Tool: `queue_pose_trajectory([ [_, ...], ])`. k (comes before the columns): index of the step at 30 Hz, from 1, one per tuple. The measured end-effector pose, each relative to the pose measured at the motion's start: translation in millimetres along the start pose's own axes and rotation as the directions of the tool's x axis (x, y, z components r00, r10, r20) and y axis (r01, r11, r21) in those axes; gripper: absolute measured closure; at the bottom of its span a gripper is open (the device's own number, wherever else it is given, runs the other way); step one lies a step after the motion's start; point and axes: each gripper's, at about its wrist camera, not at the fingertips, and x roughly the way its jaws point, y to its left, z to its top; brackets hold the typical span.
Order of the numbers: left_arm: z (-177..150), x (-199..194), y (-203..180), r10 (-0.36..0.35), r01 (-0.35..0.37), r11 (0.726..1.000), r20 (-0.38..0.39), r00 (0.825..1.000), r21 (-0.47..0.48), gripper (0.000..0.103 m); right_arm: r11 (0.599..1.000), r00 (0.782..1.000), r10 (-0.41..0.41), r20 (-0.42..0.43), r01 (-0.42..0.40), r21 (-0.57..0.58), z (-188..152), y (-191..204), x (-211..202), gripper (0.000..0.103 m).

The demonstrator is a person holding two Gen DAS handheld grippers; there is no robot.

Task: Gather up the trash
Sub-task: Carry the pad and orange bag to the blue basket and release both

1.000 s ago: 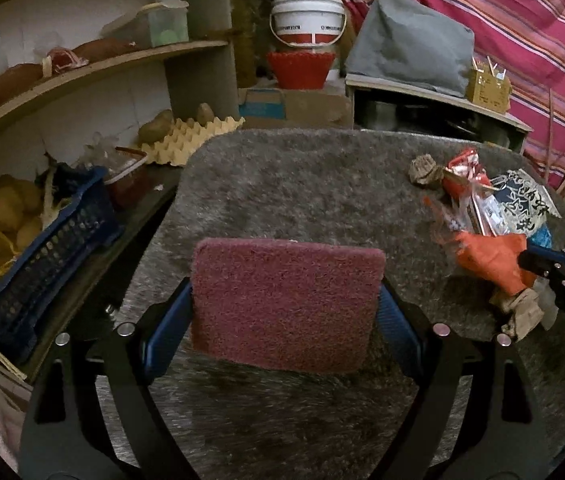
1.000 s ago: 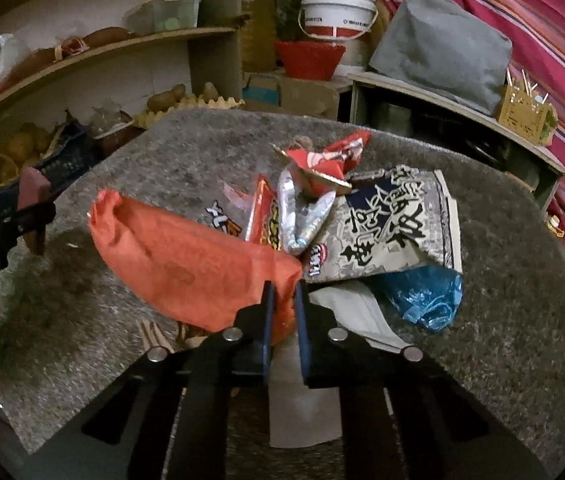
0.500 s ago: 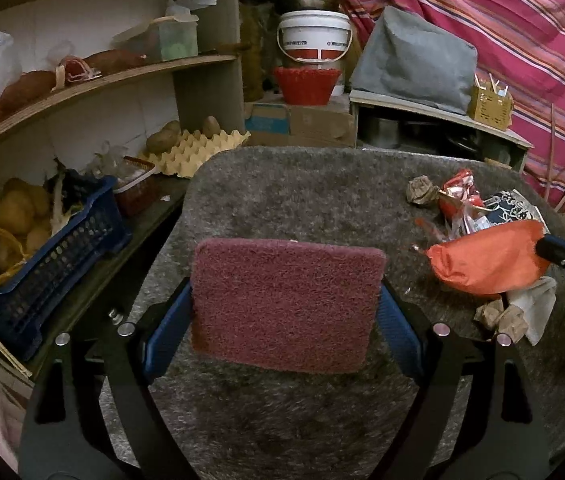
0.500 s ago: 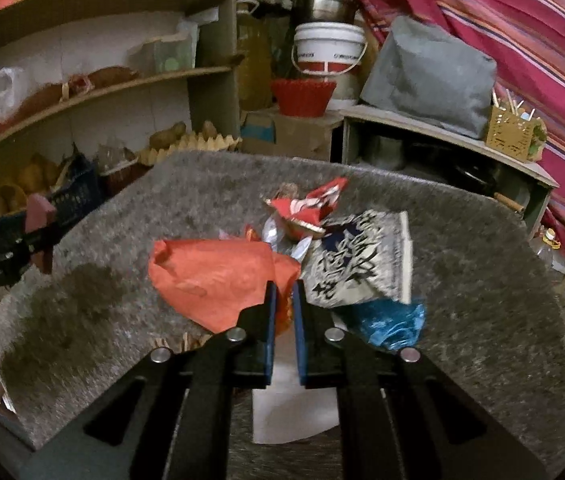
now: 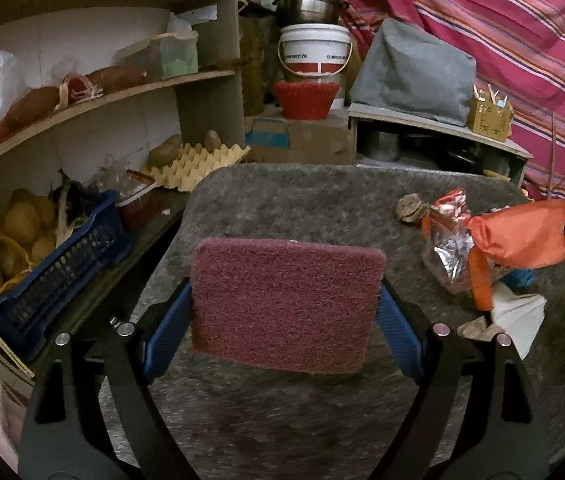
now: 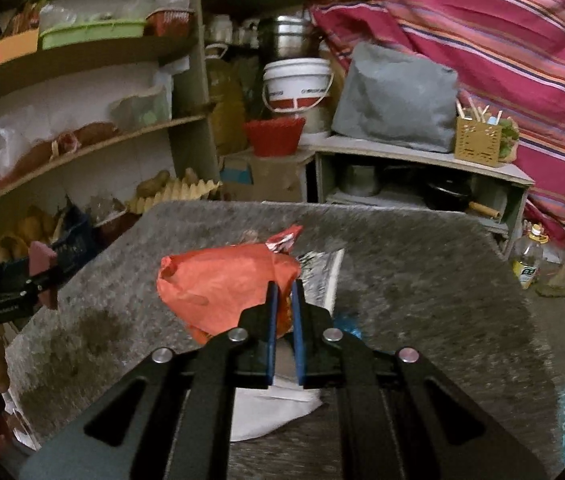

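A cluttered storeroom is shown, with curved wooden shelves [image 5: 94,100] on the left, a striped pink cloth [image 6: 482,40] hung on the right, and a grey carpeted table [image 5: 282,200] in the middle. An orange bag [image 6: 222,284] is held clear above the table's right part, over a heap of wrappers [image 5: 448,248] and a white paper [image 5: 518,316]. Its long axis is seen running roughly level, across the right wrist view; the open, crumpled mouth is turned to the left of that view and the gathered end is toward the tongs. The right gripper [image 6: 283,292] is clenched on that gathered end, with only a narrow slit left between its blue pads [image 6: 271,312]. The left gripper [image 5: 284,304] is spread wide and closed on a maroon scouring pad [image 5: 284,304], which is clamped flat between the blue fingers [image 5: 164,332], its broad face turned to the camera, above the near part of the table and well apart from the bag.
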Motion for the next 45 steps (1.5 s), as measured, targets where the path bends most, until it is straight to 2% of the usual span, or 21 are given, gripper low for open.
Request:
queue_pose_trajectory([
  [9,12.5,-10.1,-38.0,-0.032,0.031,0.999,0.039,0.999,0.025,0.018,0.992,0.997,-0.066,0.050,0.060,0.107,5.8,-61.1,-31.3,0.096],
  [18,20.5,-12.3,-92.4,-0.093,0.089,0.994,0.052,0.994,0.065,0.018,0.970,0.985,-0.170,0.032,0.161,0.184,-2.9,-127.4,-62.2,0.096],
  [26,23.3,-11.3,-147.3,-0.145,0.139,0.985,0.051,0.988,0.100,0.018,0.937,0.963,-0.271,0.006,0.262,0.231,-18.5,-181.8,-95.6,0.096],
  [33,24.6,-16.0,-207.6,-0.209,0.200,0.969,0.054,0.976,0.143,0.018,0.898,0.934,-0.357,-0.011,0.346,0.273,-32.4,-229.9,-129.2,0.096],
  [40,30.2,-32.8,-291.3,-0.287,0.263,0.935,0.074,0.955,0.238,0.018,0.851,0.893,-0.448,-0.033,0.438,0.292,-48.8,-275.2,-166.2,0.096],
  [45,27.1,-49.6,-356.8,-0.396,0.366,0.892,0.069,0.916,0.264,0.018,0.806,0.856,-0.513,-0.069,0.507,0.305,-66.0,-308.4,-194.3,0.096],
])
